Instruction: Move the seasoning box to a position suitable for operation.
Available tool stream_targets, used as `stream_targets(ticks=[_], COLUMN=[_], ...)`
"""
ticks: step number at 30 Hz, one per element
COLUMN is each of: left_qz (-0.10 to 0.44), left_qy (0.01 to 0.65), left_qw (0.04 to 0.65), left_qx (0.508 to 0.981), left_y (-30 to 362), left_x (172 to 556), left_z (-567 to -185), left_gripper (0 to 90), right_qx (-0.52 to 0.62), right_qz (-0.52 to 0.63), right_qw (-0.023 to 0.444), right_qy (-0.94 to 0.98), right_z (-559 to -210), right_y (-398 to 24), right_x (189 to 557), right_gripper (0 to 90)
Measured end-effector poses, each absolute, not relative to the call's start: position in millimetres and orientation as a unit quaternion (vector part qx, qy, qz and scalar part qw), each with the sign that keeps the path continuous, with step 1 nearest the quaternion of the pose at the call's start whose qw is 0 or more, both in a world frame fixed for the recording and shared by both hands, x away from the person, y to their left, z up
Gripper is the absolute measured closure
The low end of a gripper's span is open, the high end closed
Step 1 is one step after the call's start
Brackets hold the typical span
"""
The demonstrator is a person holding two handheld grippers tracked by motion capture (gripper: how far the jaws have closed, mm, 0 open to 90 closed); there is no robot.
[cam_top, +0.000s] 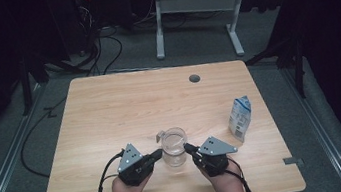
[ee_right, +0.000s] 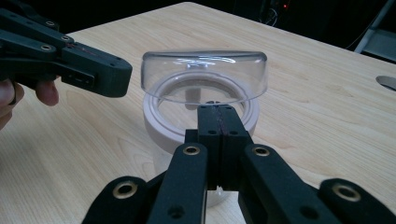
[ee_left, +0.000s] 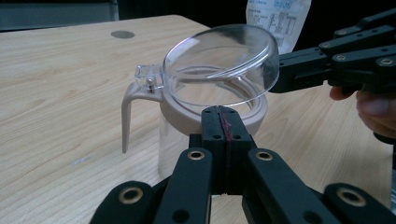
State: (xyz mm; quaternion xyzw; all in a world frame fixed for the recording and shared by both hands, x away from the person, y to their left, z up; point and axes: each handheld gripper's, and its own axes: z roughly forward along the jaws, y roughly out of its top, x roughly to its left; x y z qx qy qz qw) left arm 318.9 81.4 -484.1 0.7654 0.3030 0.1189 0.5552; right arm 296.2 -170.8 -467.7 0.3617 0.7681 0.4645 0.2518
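One clear jug [cam_top: 174,148] is standing upright near the front middle of the wooden table [cam_top: 110,109], with a pale collar round its mouth and a pale handle [ee_left: 127,112] hanging down one side. Its transparent hinged lid [ee_left: 219,63] is sitting tilted up off the collar, pivoted at a small clip above the handle. Both grippers are closing in on it from opposite sides. The left gripper [cam_top: 158,154] is lying level with its jaws pressed together on nothing, tips right at the collar; whether they are touching it I cannot tell. The right gripper [cam_top: 187,147] is likewise lying level, jaws together and empty, tips at the opposite rim of the jug; in the left gripper view its tip is sitting against the raised lid's edge. A person's hand is wrapping round each gripper body, cables trailing back toward the table's front edge. Farther right, well apart from the jug, a small carton [cam_top: 240,118] is standing upright.
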Motion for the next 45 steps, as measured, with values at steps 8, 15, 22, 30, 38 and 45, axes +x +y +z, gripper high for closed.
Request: stream_targets(ticks=[8, 15, 22, 30, 38, 45], left_qz=[0.103, 0.100, 0.107, 0.115, 0.126, 0.136], left_qy=[0.295, 0.289, 0.288, 0.297, 0.314, 0.327], left_qw=[0.553, 0.560, 0.566, 0.569, 0.574, 0.578], left_qx=[0.772, 0.770, 0.765, 0.758, 0.746, 0.735], left_y=[73.2, 64.6, 62.8, 65.2, 70.9, 77.3], left_x=[318.4, 317.7, 317.5, 320.4, 326.5, 332.3], left_z=[-485.9, -483.2, -479.8, -477.5, -475.3, -474.3], left_gripper=[90.0, 90.0, 90.0, 90.0, 90.0, 90.0], right_qx=[0.357, 0.357, 0.360, 0.363, 0.359, 0.357], right_qz=[0.468, 0.473, 0.473, 0.468, 0.469, 0.470], right_qw=[0.254, 0.257, 0.251, 0.248, 0.250, 0.251], right_qy=[0.767, 0.763, 0.764, 0.767, 0.767, 0.767], right_z=[-464.7, -460.9, -464.2, -471.2, -472.0, -472.4], right_y=[-168.6, -169.5, -170.5, -168.7, -169.4, -169.3], right_x=[294.3, 292.7, 294.9, 298.2, 298.0, 297.7], right_gripper=[90.0, 90.0, 90.0, 90.0, 90.0, 90.0])
